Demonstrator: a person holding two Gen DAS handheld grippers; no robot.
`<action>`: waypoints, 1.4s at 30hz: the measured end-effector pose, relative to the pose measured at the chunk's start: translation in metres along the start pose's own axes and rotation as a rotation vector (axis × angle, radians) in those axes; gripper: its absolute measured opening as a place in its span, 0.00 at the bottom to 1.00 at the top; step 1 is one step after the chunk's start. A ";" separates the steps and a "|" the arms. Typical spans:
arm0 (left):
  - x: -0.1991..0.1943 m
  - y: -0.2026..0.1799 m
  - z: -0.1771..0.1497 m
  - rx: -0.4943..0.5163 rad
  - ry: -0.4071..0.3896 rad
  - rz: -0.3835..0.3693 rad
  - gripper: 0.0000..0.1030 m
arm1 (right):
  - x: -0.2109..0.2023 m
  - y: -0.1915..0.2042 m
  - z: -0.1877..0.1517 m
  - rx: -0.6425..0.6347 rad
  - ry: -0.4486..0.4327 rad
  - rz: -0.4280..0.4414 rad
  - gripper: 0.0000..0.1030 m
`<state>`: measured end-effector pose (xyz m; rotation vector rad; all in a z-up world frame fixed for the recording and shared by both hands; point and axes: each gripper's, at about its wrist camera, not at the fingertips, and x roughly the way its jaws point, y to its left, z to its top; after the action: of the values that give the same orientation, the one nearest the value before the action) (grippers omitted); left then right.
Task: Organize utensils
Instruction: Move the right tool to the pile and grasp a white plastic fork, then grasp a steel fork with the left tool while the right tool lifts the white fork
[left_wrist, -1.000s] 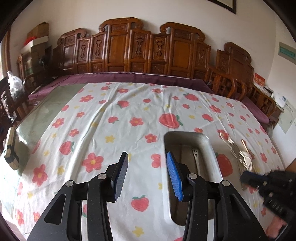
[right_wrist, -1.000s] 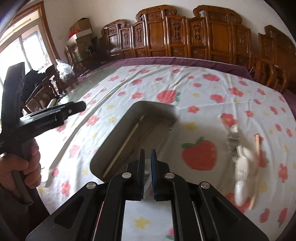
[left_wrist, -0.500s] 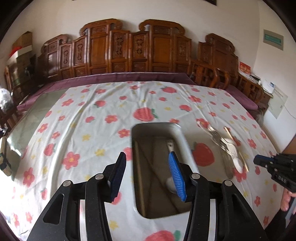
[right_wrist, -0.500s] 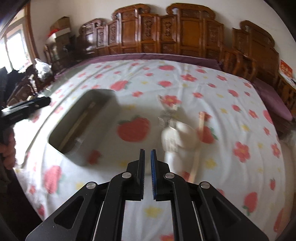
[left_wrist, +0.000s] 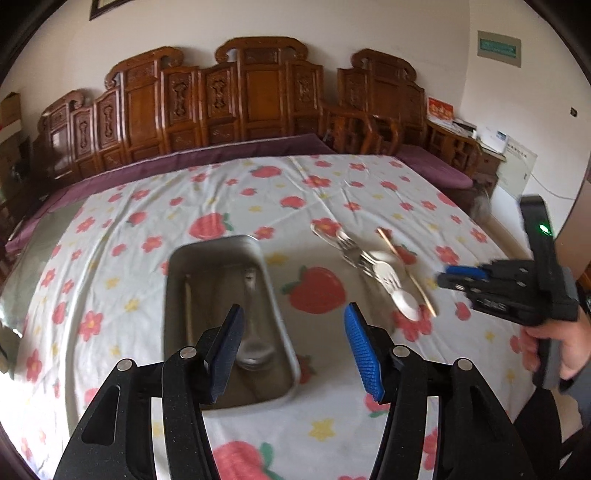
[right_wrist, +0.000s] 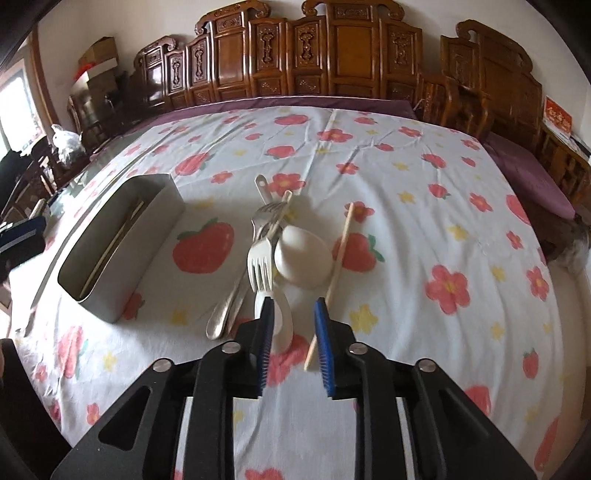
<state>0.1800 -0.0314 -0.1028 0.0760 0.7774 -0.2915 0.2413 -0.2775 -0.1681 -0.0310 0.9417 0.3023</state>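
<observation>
Landmark: metal tray (left_wrist: 275, 314), a deep open box on the flowered cloth (left_wrist: 258, 192) that covers the bench.
Change, left gripper: the left gripper (left_wrist: 293, 349) stands wider than a second ago and its jaws are opening, with nothing between them; a second ago the tray lay under its right finger, now the tray sits under the left finger and the gap looks onto the tray's right rim and bare cloth.
Change, right gripper: the right gripper (right_wrist: 293, 341) was pinched together over the tray a second ago; now it hangs low over the utensil pile, to the right of the tray, and its jaws are opening to a narrow gap that grips nothing.
Between the right jaws: a white spoon (right_wrist: 282, 321) lies on the cloth below the left pad, and the near end of a chopstick (right_wrist: 338, 264) shows by the right pad.
Pile: forks (right_wrist: 260, 264), metal handles and a white spoon bowl (right_wrist: 303, 258) are stacked together, near the tray's right wall but apart from it.
In the tray: a metal spoon (left_wrist: 255, 347) and a thin stick (left_wrist: 188, 310) along the left wall.
Edges: the tray's near corner is well in from the bench edge.
Open room: wide bare cloth lies beyond the tray and right of the pile, up to the purple border (right_wrist: 295, 103).
Hand: the person's hand (left_wrist: 565, 347) grips the right gripper's handle, right of the pile.
</observation>
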 end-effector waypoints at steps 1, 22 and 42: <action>0.001 -0.003 -0.001 0.002 0.005 -0.002 0.52 | 0.006 0.001 0.003 -0.007 0.004 0.010 0.29; 0.024 -0.038 -0.012 0.034 0.104 0.011 0.52 | 0.071 0.012 0.030 0.029 0.098 0.169 0.08; 0.103 -0.072 0.006 0.070 0.197 0.029 0.51 | -0.013 -0.018 -0.029 -0.114 0.048 0.125 0.02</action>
<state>0.2336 -0.1255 -0.1679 0.1840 0.9610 -0.2867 0.2160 -0.3025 -0.1770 -0.0844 0.9752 0.4727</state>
